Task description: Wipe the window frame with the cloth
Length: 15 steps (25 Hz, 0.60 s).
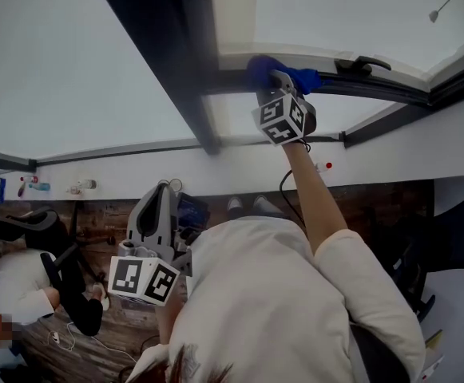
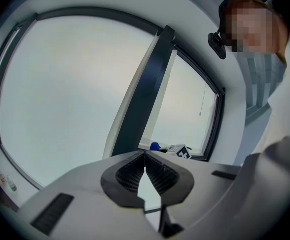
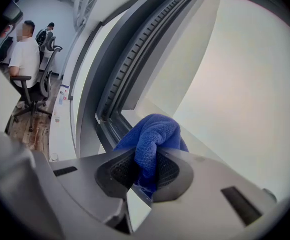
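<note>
— Which step is in hand?

— The wiping itself, it is judged. The blue microfibre cloth (image 3: 152, 134) is clamped in the right tool (image 3: 144, 173). A fold is pinched between the ribbed pads and the bulk is bunched out in front. In the head view the cloth is laid against the dark grey metal window frame (image 1: 391, 94), on the horizontal rail at upper centre of the picture, just left of a black handle-like fitting (image 1: 363, 64).

— And the other tool?

— The left tool (image 2: 145, 170) is held low, at lower left of the head view, well apart from the rail. Its jaws are brought together at the tips and nothing is held between them. No part in the wipe is taken by it.

— How much is judged done?

— That cannot be told: no dirt or streak is made out on the rail.

— What is called for next?

— The cloth is to be drawn along the rail with pressure applied against the metal, it is judged. The dark upright post (image 1: 180, 62) lies to the left and the fitting to the right, so a stroke must be stopped short of them or lifted over. A firm grip is needed, since only a narrow fold is caught and it could be dragged out by friction. The ribbed channel at upper centre of the right gripper view may need the cloth's edge pushed into it.
</note>
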Available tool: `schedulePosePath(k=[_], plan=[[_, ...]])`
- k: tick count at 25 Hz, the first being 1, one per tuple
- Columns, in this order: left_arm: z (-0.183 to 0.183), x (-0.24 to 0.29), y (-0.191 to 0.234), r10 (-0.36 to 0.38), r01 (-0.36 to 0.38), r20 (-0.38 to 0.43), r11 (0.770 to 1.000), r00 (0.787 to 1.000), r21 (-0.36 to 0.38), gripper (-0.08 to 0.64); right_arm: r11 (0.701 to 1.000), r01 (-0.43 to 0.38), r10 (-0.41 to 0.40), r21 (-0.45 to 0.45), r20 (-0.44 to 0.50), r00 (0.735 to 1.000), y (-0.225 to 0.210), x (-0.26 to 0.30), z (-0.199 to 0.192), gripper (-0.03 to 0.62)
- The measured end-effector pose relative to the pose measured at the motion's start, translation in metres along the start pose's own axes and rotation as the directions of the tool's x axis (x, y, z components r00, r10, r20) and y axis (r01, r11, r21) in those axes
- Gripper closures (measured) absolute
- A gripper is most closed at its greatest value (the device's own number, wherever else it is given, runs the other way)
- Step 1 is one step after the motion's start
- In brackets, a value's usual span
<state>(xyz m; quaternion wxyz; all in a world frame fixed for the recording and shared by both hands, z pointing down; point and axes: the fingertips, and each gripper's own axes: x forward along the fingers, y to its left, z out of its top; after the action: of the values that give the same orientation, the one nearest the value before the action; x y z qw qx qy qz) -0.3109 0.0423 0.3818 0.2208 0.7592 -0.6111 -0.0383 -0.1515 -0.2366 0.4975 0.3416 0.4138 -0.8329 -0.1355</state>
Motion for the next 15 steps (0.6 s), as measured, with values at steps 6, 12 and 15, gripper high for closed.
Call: schedulePosePath(k=[6, 12, 15], plan=[[-0.009, 0.006, -0.02, -0.021, 0.021, -0.018, 1.0, 1.0, -0.006, 0.549, 1.0, 0.007, -0.007, 0.01, -0.004, 1.0, -0.009, -0.007, -0.014, 0.54], [-0.011, 0.022, -0.046, -0.06, 0.06, -0.025, 0.998, 0.998, -0.007, 0.549, 1.0, 0.01, -0.009, 0.022, -0.014, 1.0, -0.026, -0.014, -0.028, 0.54], [-0.013, 0.028, -0.055, -0.074, 0.074, -0.031, 0.997, 0.997, -0.008, 0.549, 1.0, 0.014, -0.013, 0.028, -0.023, 1.0, -0.033, -0.019, -0.037, 0.54]])
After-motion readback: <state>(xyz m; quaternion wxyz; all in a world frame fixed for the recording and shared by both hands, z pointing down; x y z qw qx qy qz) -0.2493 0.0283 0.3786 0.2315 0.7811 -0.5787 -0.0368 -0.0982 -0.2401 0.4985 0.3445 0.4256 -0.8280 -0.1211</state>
